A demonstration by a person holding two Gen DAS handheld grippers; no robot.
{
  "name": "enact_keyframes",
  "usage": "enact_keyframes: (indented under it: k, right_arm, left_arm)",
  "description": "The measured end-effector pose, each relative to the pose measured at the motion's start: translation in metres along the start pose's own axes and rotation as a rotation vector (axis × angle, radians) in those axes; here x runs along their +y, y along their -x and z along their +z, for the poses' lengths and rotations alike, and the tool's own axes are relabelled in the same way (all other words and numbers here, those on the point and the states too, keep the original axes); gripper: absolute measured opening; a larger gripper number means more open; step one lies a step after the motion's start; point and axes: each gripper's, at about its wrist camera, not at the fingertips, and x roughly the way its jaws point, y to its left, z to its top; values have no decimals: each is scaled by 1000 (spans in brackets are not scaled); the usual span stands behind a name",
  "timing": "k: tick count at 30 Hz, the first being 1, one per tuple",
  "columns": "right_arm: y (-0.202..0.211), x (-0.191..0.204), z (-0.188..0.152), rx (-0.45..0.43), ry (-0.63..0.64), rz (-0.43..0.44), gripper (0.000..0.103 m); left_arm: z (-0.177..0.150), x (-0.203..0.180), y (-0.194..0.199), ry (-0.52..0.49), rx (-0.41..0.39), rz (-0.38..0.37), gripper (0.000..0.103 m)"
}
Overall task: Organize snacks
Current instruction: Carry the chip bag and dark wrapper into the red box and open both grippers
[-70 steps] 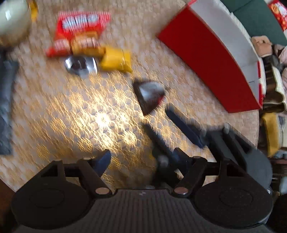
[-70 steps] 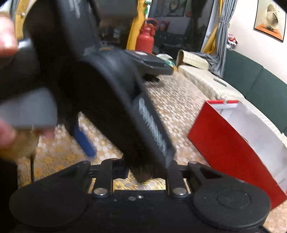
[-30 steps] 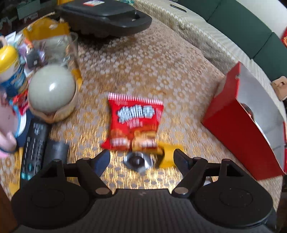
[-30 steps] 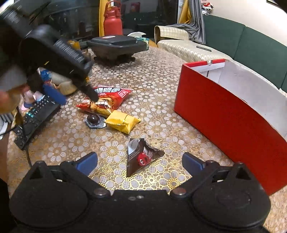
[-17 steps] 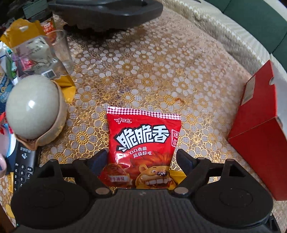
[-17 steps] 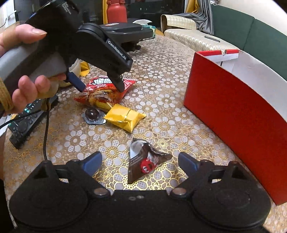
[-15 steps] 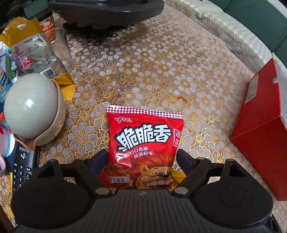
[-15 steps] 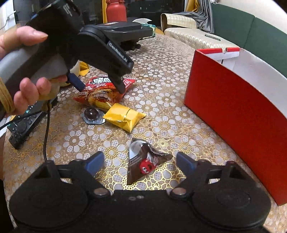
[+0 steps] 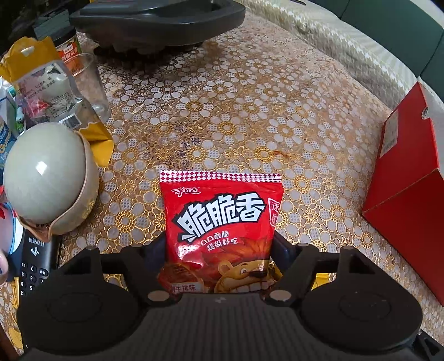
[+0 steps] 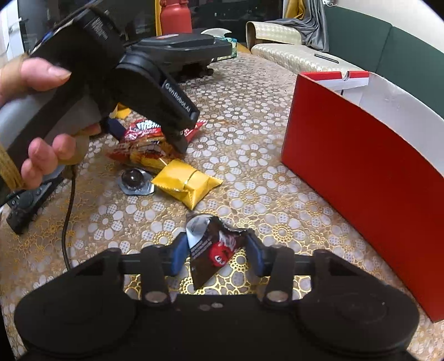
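A red snack bag (image 9: 222,219) with white Chinese lettering lies on the gold flowered tablecloth. My left gripper (image 9: 220,247) has closed in on its lower part, fingers touching both sides. It also shows in the right wrist view (image 10: 147,136), under the left gripper (image 10: 177,133). My right gripper (image 10: 217,250) has both blue fingers pressed on a dark brown M&M's packet (image 10: 213,247). An open red box (image 10: 369,163) with a white inside stands at the right; it also shows in the left wrist view (image 9: 410,172).
A yellow foil packet (image 10: 188,183) and a round dark chocolate in a blister (image 10: 133,180) lie between the two bags. A pale round lidded pot (image 9: 47,177), a glass (image 9: 88,86), remotes (image 9: 34,263) and a black appliance (image 9: 155,16) crowd the left and back.
My left gripper has narrowed onto the red bag. My right gripper has moved forward and closed from wide open onto the brown packet.
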Motion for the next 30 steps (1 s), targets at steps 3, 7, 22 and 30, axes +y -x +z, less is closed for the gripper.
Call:
enact_keyframes:
  k: [3, 7, 22, 30]
  right_arm:
    - [3, -2, -2, -20, -17, -4, 34]
    - [10, -2, -3, -50, -43, -12, 30]
    - [79, -10, 5, -241, -146, -41, 29]
    - [129, -42, 16, -330, -183, -116, 29]
  left_arm:
    - [-2, 7, 3, 29, -2, -26, 74]
    - [-6, 14, 14, 38, -16, -44, 74]
    - [-20, -2, 99, -33, -111, -145, 74]
    - [-18, -57, 142, -140, -178, -213, 74]
